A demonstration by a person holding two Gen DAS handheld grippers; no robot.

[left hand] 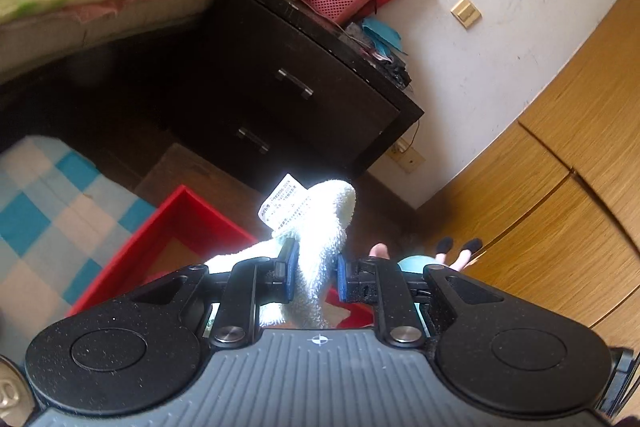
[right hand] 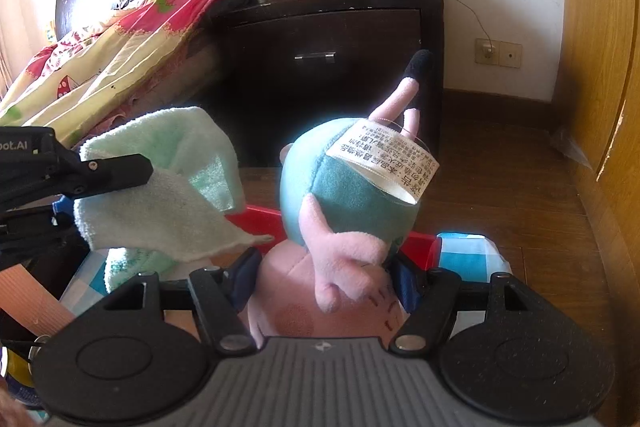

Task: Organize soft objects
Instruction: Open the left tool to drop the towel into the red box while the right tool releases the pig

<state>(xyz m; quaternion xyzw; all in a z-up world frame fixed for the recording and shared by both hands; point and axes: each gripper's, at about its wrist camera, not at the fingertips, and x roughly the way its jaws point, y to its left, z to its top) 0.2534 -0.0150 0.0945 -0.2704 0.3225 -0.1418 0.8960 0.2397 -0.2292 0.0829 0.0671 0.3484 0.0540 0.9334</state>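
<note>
**Both grippers loaded over the red box**

The red box [left hand: 176, 223] sits low, just ahead of and under both grippers. The right gripper [right hand: 324, 287] clamps a pink pig toy [right hand: 344, 203] by its head, legs pointing away. The left gripper [left hand: 314, 267], pressed nearly together, pinches a pale green towel [left hand: 320, 227], label facing forward.

Two close wrist views, shared nightstand [left hand: 304, 75]
</note>
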